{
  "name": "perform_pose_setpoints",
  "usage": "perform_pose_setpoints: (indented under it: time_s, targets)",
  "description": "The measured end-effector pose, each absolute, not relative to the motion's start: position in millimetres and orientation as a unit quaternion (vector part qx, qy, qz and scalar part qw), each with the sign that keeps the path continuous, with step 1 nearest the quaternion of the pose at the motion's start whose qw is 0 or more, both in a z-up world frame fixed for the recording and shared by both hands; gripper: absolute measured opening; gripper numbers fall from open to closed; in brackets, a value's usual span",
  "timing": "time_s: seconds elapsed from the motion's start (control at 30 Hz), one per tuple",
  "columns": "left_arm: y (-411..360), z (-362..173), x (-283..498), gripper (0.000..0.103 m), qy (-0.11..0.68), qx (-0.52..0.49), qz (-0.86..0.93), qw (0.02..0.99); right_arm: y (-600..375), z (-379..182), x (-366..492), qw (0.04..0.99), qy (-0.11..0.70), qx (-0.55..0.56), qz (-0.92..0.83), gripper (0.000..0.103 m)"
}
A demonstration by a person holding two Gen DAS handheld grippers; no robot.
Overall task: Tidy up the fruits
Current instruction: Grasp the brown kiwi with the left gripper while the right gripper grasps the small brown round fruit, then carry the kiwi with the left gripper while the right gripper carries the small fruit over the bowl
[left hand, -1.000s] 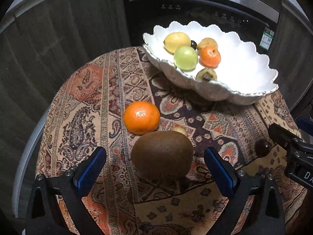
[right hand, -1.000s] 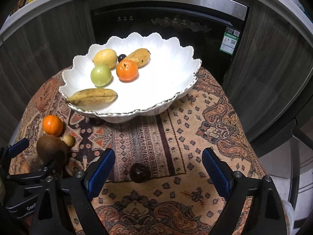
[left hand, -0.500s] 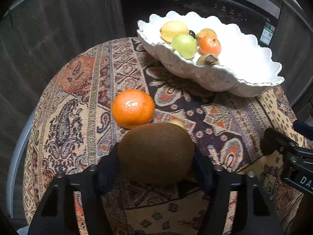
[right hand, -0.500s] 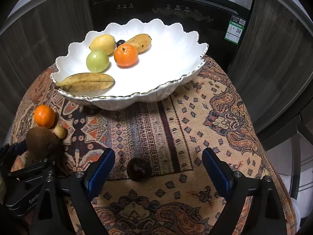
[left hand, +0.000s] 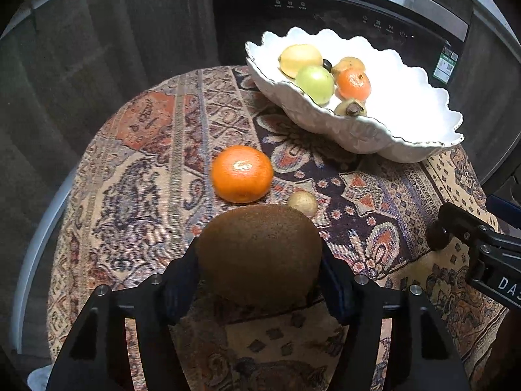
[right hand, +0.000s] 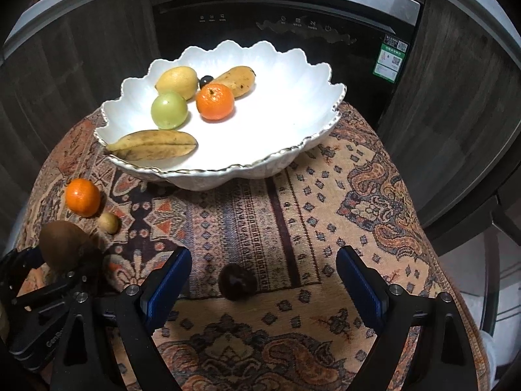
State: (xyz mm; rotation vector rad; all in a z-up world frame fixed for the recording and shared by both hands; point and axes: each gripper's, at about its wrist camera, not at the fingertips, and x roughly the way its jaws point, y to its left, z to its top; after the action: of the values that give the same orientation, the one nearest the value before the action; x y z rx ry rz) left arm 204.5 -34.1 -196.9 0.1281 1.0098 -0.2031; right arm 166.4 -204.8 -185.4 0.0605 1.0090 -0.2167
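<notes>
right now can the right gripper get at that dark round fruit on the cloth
Probably yes. The right gripper is open, and the dark round fruit lies on the patterned cloth between its fingers, nothing beside it. The left gripper, shut on the kiwi, is off to the side.

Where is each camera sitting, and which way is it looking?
Left wrist: sits on the left gripper, looking along its fingers across the patterned tablecloth toward the white bowl; its fingers clamp the kiwi, and the right gripper shows at the right edge.
Right wrist: sits on the right gripper, facing the bowl from the other side; its open fingers flank a dark round fruit.
Both views share the bowl, the kiwi and the loose orange.
</notes>
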Motion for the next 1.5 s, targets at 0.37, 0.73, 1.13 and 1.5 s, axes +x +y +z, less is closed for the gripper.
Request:
perform_pose_setpoints:
  time_s: [0.37, 0.73, 1.13, 1.5]
  targets:
    - [13.5, -181.9, 196.2, 0.064, 0.468, 0.040, -0.056, 0.881, -163.1, -177.8, 173.0, 0.886, 0.460, -0.003, -0.049, 0.091]
    - [64.0, -180.6, 202.1, 0.064, 0.451, 0.010, -0.015, 0.892, -105.4, -189.8, 194.8, 0.889, 0.456, -0.025, 0.020, 0.083]
    - [86.1, -183.8, 209.4, 0.064, 0.437, -0.015, 0.000, 0.899, -83.1, -215.0, 221.1, 0.875, 0.482, -0.032, 0.030, 0.056]
    - [90.4, -183.5, 212.7, 0.064, 0.435, -0.020, 0.003, 0.900, -70.5, -222.9, 223.4, 0.872, 0.485, -0.041, 0.043, 0.024]
